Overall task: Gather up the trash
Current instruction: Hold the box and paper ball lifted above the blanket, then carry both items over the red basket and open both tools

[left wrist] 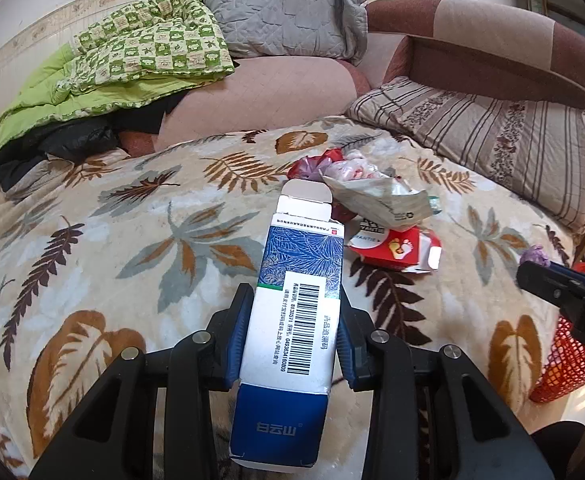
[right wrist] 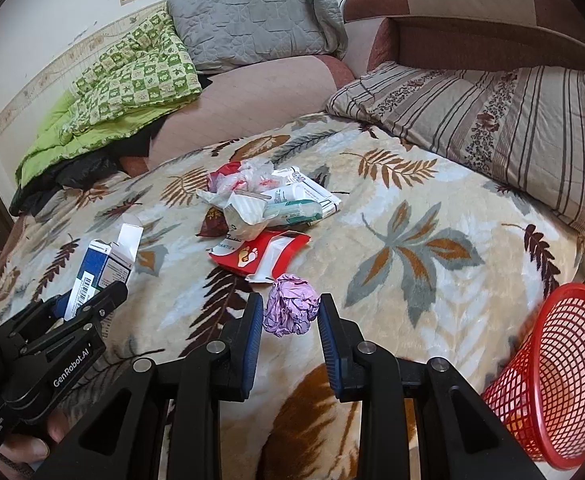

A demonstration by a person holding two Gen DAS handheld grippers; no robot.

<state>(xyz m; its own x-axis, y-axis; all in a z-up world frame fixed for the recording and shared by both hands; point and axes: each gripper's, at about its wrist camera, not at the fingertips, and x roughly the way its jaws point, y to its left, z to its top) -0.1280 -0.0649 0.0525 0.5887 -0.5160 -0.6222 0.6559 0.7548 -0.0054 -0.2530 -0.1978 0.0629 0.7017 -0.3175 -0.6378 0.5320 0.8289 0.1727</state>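
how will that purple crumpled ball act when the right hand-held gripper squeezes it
The purple ball looks like crumpled thin wrap, so it is probably very light and will likely squash rather than resist. Its creases should give the blue pads some grip. Being roundish on a soft blanket, it might nudge aside if only one pad touches.

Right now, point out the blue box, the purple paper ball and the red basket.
blue box [left wrist: 298, 312], left wrist view, on its barcode label.
purple paper ball [right wrist: 291, 310], right wrist view, on its crumpled middle.
red basket [right wrist: 560, 376], right wrist view, on its mesh wall.
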